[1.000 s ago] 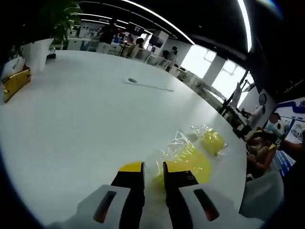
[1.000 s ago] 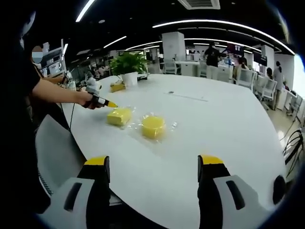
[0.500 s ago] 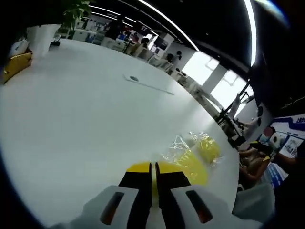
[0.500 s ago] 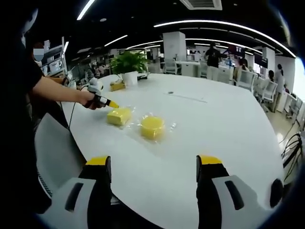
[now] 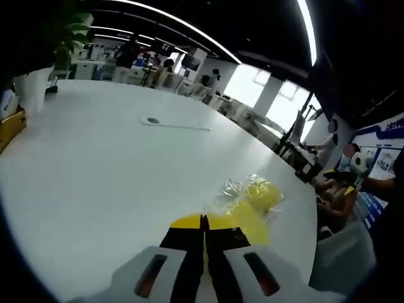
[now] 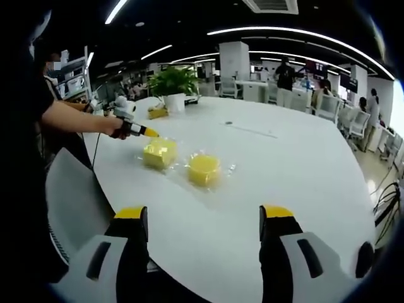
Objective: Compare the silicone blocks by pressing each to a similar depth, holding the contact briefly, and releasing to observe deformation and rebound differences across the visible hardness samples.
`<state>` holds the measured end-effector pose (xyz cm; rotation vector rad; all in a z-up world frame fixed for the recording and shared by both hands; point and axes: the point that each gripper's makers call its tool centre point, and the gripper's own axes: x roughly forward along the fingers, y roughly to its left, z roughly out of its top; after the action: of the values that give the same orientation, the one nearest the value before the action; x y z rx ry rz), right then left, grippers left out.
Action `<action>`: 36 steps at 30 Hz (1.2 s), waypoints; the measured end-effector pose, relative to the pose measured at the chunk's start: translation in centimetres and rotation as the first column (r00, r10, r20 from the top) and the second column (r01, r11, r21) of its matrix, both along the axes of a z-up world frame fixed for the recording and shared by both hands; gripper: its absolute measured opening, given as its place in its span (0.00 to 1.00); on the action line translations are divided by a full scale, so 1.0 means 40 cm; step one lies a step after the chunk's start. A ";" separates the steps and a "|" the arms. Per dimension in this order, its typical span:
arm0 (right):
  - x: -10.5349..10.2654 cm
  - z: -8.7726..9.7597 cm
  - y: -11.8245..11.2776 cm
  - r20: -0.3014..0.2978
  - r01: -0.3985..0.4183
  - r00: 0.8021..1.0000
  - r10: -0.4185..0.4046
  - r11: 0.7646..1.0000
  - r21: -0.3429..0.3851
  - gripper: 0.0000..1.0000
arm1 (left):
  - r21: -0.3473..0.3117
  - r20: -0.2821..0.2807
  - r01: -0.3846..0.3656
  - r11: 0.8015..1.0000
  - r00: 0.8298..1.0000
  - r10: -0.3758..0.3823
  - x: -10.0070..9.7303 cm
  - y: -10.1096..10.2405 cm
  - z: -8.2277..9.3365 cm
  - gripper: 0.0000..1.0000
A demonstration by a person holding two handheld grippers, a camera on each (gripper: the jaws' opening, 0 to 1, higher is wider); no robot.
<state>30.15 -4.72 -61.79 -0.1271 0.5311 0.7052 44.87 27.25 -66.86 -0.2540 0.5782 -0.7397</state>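
Two yellow silicone blocks lie on clear plastic wrap on the white table [image 6: 303, 164]. One is a square block [image 6: 159, 153] and the other a round block [image 6: 204, 168]. A person's hand holds my left gripper [image 6: 153, 134] with its yellow tips just above the square block's far left edge; I cannot tell if they touch. In the left gripper view my left gripper [image 5: 203, 221] is shut with nothing between its jaws, and the near block [image 5: 251, 218] and the far block [image 5: 262, 194] lie just behind it. My right gripper [image 6: 202, 214] stands open well short of both blocks.
A potted plant [image 6: 172, 85] and a small yellow object [image 6: 156, 112] stand at the table's far end. A flat strip [image 6: 249, 129] lies mid-table. A grey chair [image 6: 72, 202] is at the left edge. People and desks fill the background.
My left gripper's jaws have gone from a narrow gap to fully shut, and its tip has risen slightly beside the square block. My right gripper has stayed open and still.
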 end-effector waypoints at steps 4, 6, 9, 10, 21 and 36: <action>-0.002 0.000 0.007 0.008 -0.009 1.000 0.009 1.000 0.003 0.66 | 0.010 0.065 0.039 0.999 0.997 -0.039 -0.009 -0.023 0.058 0.00; -0.005 0.000 0.010 0.009 -0.014 1.000 0.014 1.000 0.003 0.66 | 0.007 0.091 0.059 0.998 0.994 -0.060 -0.017 -0.039 0.087 0.00; -0.010 0.002 0.012 0.016 -0.019 1.000 0.019 1.000 0.000 0.65 | 0.046 0.136 0.112 0.993 0.984 -0.117 -0.032 -0.061 0.120 0.00; -0.012 0.003 0.012 0.020 -0.020 1.000 0.020 1.000 -0.003 0.65 | 0.078 0.154 0.124 0.989 0.979 -0.135 -0.037 -0.067 0.131 0.00; -0.033 0.001 0.009 0.038 -0.014 0.999 0.014 1.000 0.007 0.65 | 0.276 0.249 0.183 0.944 0.935 -0.254 -0.055 -0.088 0.205 0.00; -0.048 -0.002 0.018 0.049 -0.035 0.998 0.034 0.999 0.018 0.64 | 0.263 0.415 0.220 0.939 0.853 -0.316 -0.073 -0.138 0.442 0.00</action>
<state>28.23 -4.01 -61.88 -0.1358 0.4767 0.7388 41.97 21.73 -49.20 0.2007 0.2402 -0.9684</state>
